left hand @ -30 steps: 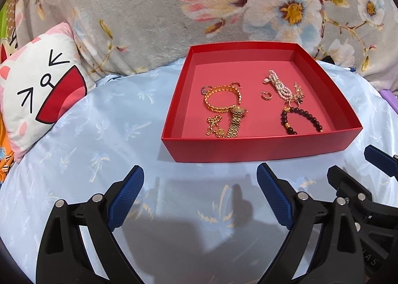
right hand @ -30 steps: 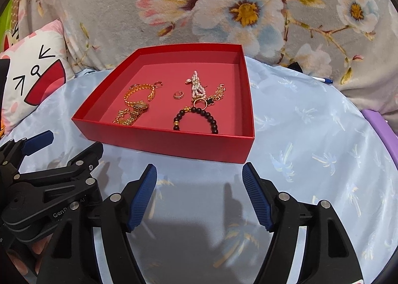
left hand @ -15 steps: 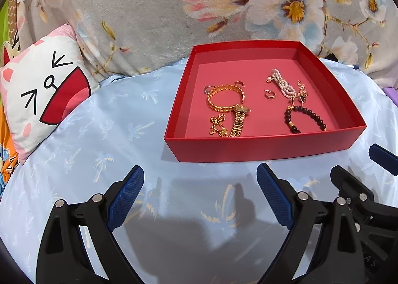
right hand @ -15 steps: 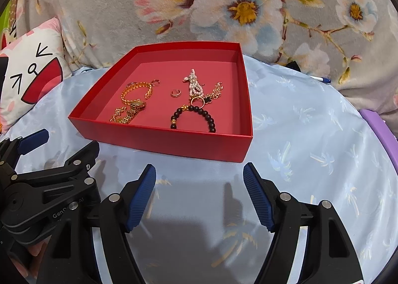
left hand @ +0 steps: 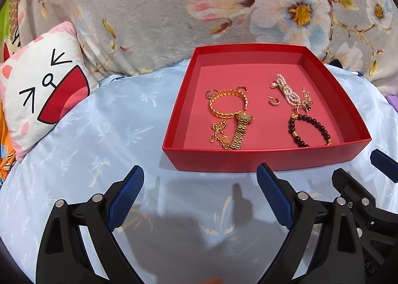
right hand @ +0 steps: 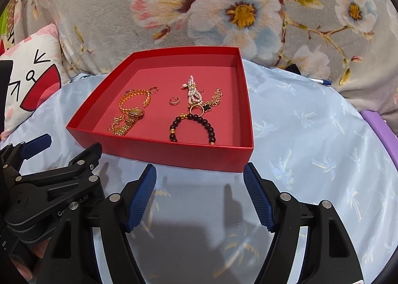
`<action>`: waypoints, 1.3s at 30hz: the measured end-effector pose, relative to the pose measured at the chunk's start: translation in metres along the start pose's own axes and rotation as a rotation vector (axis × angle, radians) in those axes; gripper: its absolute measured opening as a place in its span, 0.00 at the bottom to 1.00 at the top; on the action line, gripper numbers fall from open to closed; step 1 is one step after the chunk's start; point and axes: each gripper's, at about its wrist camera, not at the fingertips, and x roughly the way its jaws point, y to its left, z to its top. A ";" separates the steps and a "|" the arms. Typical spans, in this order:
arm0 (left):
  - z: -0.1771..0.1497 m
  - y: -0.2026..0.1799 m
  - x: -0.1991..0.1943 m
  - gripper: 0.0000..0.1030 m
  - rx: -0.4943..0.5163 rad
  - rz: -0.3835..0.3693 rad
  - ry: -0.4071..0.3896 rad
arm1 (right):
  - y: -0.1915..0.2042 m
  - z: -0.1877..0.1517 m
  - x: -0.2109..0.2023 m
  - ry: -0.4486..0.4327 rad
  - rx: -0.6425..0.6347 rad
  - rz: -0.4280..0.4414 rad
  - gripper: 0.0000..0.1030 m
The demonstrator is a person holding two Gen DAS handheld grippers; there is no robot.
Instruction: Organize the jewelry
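Observation:
A shallow red box (left hand: 261, 159) (right hand: 159, 152) lies on the pale blue sheet and holds several pieces of jewelry. Inside are a gold chain bracelet (left hand: 227, 106), a gold watch (left hand: 242, 127), a pearl bracelet (left hand: 287, 91) (right hand: 194, 91), a dark bead bracelet (left hand: 309, 129) (right hand: 194, 126) and a small gold ring (left hand: 273, 102). My left gripper (left hand: 200, 198) is open and empty just before the box's near wall. My right gripper (right hand: 200, 194) is open and empty, also before the near wall, to the right of the left one.
A white and pink cat-face cushion (left hand: 42, 94) lies at the left. A grey floral blanket (left hand: 174, 10) rises behind the box. A pen (right hand: 321, 81) and a purple object (right hand: 378, 129) lie at the right edge of the sheet.
Both grippers have shifted slightly so the box sits a little farther and more centred; nothing was taken hold of and the jaws stayed open.

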 end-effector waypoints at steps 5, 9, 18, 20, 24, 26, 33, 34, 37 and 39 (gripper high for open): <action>0.000 0.000 -0.003 0.87 0.002 -0.001 -0.018 | 0.000 -0.001 -0.002 -0.012 0.000 -0.005 0.69; 0.000 0.001 -0.004 0.87 0.002 -0.002 -0.029 | 0.000 -0.002 -0.005 -0.026 -0.002 -0.011 0.69; -0.002 -0.001 -0.013 0.87 0.009 0.018 -0.074 | -0.002 -0.003 -0.009 -0.044 0.004 -0.014 0.69; -0.002 -0.001 -0.014 0.87 0.010 0.020 -0.079 | -0.002 -0.003 -0.009 -0.042 0.005 -0.014 0.69; -0.002 -0.001 -0.015 0.87 0.011 0.020 -0.081 | -0.002 -0.002 -0.009 -0.041 0.007 -0.015 0.69; -0.002 -0.001 -0.014 0.87 0.011 0.020 -0.080 | -0.002 -0.003 -0.009 -0.040 0.008 -0.016 0.69; -0.002 -0.002 -0.016 0.87 0.014 0.022 -0.085 | -0.004 -0.002 -0.008 -0.035 0.013 -0.016 0.70; -0.002 -0.002 -0.016 0.87 0.014 0.022 -0.085 | -0.004 -0.002 -0.008 -0.034 0.014 -0.016 0.70; -0.002 -0.002 -0.016 0.87 0.013 0.023 -0.084 | -0.004 -0.002 -0.008 -0.034 0.013 -0.017 0.70; -0.001 -0.002 -0.016 0.87 0.014 0.024 -0.085 | -0.004 -0.002 -0.008 -0.035 0.013 -0.017 0.70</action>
